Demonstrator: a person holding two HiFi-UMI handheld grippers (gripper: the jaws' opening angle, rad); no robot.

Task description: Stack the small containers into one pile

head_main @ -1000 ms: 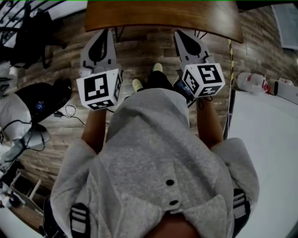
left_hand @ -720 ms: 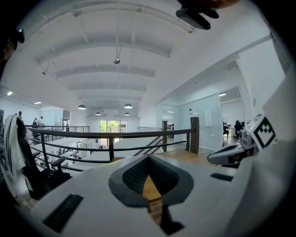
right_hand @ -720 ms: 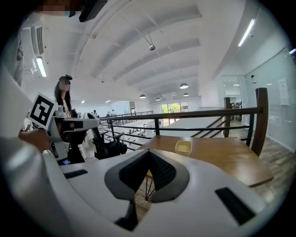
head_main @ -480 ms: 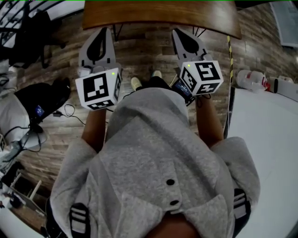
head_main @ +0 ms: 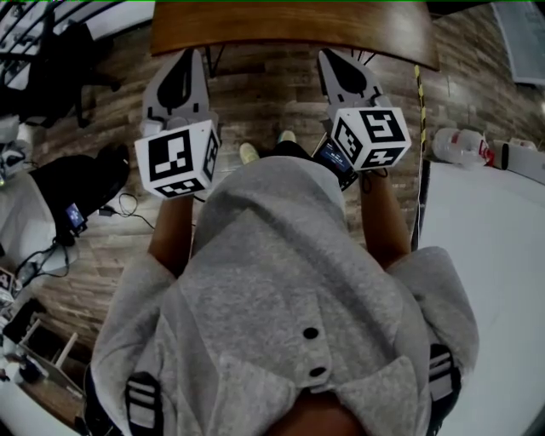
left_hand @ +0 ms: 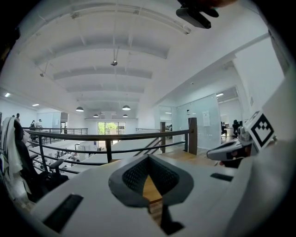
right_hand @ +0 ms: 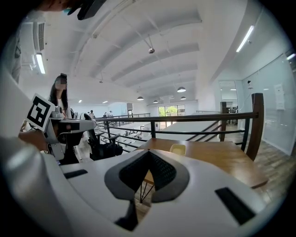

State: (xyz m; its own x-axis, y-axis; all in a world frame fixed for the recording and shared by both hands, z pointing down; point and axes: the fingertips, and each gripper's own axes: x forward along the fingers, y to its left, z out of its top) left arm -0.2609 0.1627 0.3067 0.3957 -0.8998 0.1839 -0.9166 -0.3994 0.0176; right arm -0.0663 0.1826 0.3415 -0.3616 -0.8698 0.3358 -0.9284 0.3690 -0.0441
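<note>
A: How are your tools set?
B: Both pressed together on nothing. Your left gripper (head_main: 186,60) and right gripper (head_main: 332,60) hang just short of the table (head_main: 289,25).
A: And the containers?
B: You can see only one pale yellow container (right_hand: 178,149), up on the tabletop. It's probably light and thin-walled, so pinch its rim gently or it may skid.

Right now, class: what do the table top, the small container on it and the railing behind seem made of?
Table top: wood or veneer, smooth; brown grain shows.
Small container: perhaps plastic, pale yellow, matte; too small to be sure.
Railing: probably painted metal; thin dark straight bars.
</note>
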